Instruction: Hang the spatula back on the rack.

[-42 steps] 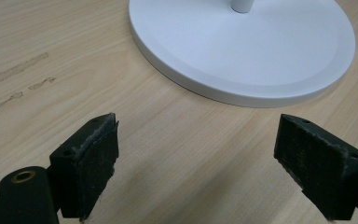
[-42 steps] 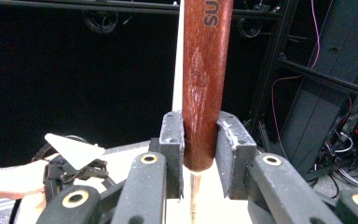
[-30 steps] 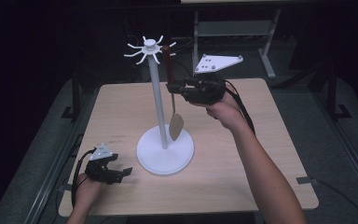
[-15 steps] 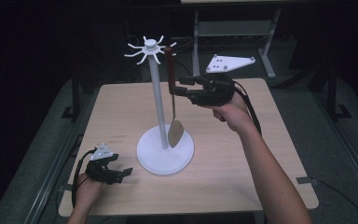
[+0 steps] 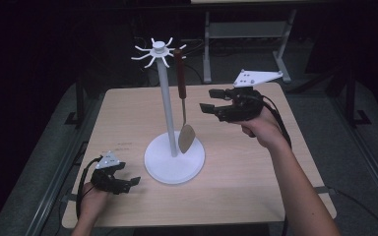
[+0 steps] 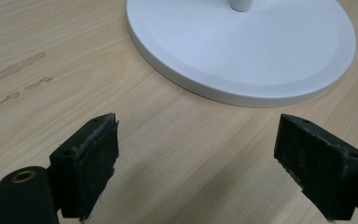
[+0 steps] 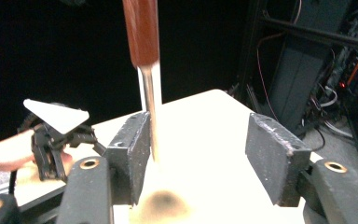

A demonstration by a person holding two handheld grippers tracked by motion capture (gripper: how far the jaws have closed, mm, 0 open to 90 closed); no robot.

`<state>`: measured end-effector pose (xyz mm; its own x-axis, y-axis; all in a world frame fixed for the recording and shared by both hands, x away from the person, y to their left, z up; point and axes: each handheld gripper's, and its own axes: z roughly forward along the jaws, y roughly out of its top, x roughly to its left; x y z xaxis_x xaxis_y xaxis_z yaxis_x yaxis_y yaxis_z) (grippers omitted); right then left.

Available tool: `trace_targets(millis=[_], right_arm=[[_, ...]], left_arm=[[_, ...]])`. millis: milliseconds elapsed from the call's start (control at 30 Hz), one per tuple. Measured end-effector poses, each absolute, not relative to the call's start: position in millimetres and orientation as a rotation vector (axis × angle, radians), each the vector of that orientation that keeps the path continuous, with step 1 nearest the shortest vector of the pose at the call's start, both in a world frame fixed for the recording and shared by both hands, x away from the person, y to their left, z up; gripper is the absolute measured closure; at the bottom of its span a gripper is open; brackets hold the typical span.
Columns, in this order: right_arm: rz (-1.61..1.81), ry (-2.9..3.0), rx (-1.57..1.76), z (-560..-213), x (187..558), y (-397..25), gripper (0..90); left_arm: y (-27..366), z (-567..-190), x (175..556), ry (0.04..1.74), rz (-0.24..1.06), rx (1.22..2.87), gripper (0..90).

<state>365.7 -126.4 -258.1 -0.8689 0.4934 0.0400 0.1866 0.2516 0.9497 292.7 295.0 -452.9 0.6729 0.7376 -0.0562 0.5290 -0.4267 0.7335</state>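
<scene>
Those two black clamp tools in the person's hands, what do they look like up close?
Each black two-jaw gripper, left and right, has flat, scuffed rectangular pads, brass-ringed bolt holes, a grey three-cornered plate on top and a trailing black cable. The forearms are bare, without sleeves.

both hand-held grippers, left (image 5: 128, 182) and right (image 5: 211, 101), gape.

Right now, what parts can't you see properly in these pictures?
- Stand: left gripper view's top edge cuts off its pole.
- Spatula: right gripper view, blade a blur; top edge cuts its handle.
- Hook holding the spatula: high view, too small and dark.
- Room behind the table: high view, too dark.
</scene>
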Motion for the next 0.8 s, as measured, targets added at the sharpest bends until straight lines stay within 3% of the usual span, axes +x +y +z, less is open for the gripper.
trace_targets(millis=[800], right_arm=[[1.451, 2.265, 0.891, -337, 349, -187, 25.9]], left_arm=[[296, -453, 293, 0.975, 0.359, 2.133, 13.3]])
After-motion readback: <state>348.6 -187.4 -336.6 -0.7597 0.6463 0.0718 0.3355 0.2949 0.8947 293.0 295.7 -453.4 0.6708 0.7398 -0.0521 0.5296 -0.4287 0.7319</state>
